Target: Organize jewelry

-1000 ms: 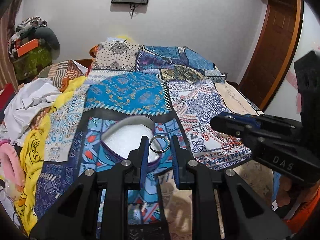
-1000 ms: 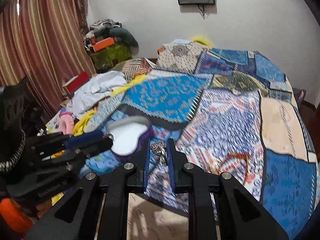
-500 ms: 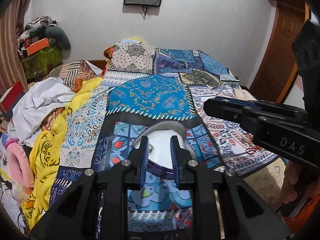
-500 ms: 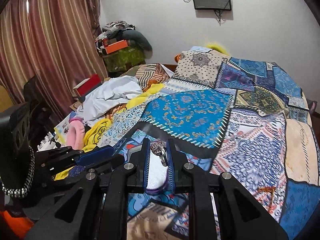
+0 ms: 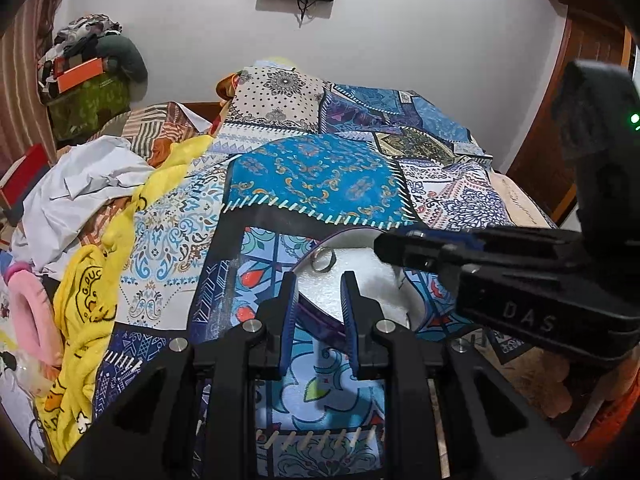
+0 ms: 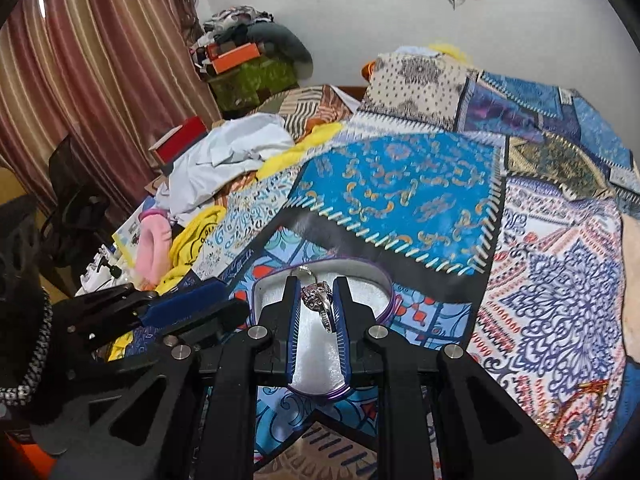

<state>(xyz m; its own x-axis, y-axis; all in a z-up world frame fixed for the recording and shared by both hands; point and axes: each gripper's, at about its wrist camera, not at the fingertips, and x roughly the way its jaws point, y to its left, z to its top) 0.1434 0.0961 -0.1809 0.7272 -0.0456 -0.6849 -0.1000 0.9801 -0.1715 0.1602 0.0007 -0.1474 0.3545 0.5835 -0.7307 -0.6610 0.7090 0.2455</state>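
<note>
A heart-shaped purple jewelry box with a white lining lies open on the patchwork bedspread; it also shows in the right wrist view. A plain silver ring lies inside the box near its far rim; it shows too in the right wrist view. My left gripper is open and empty just above the near side of the box. My right gripper is shut on an ornate stone-set ring and holds it over the box lining.
The patchwork bedspread covers the bed. A pile of white, yellow and pink clothes lies along the left side. The right gripper body crosses the left wrist view from the right. A curtain hangs at the left.
My left gripper let go of the plain silver ring, which now lies in the box. My right gripper carried the ornate ring leftward until it is over the box.
</note>
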